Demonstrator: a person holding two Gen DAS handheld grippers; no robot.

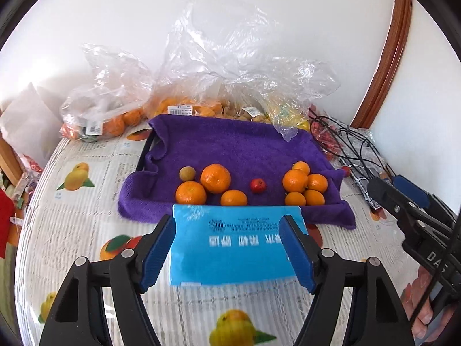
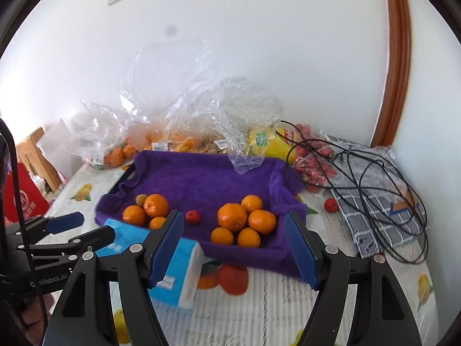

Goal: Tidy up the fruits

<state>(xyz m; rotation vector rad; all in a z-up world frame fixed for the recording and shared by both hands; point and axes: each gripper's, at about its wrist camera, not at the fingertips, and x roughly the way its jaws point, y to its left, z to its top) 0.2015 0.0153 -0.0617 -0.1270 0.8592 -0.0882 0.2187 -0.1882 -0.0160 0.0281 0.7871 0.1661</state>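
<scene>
Left tongs [image 1: 227,248] and right tongs [image 2: 233,248] released, empty. Next: drop onto one orange [image 2: 232,216] near towel's [image 2: 201,178] front edge, pinching gently, avoiding neighbours.

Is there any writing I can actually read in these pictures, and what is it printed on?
"GenRobot.AI": on the left gripper, only partly clear.
"DAS": on the right gripper, cut off by a cable.
Blue tissue pack: upside-down characters and a round logo, too blurred to read.
Price labels on the plastic bags: barcodes, too small.
Yellow package: red logo, unreadable.
Red bag: white emblem, unreadable.
</scene>
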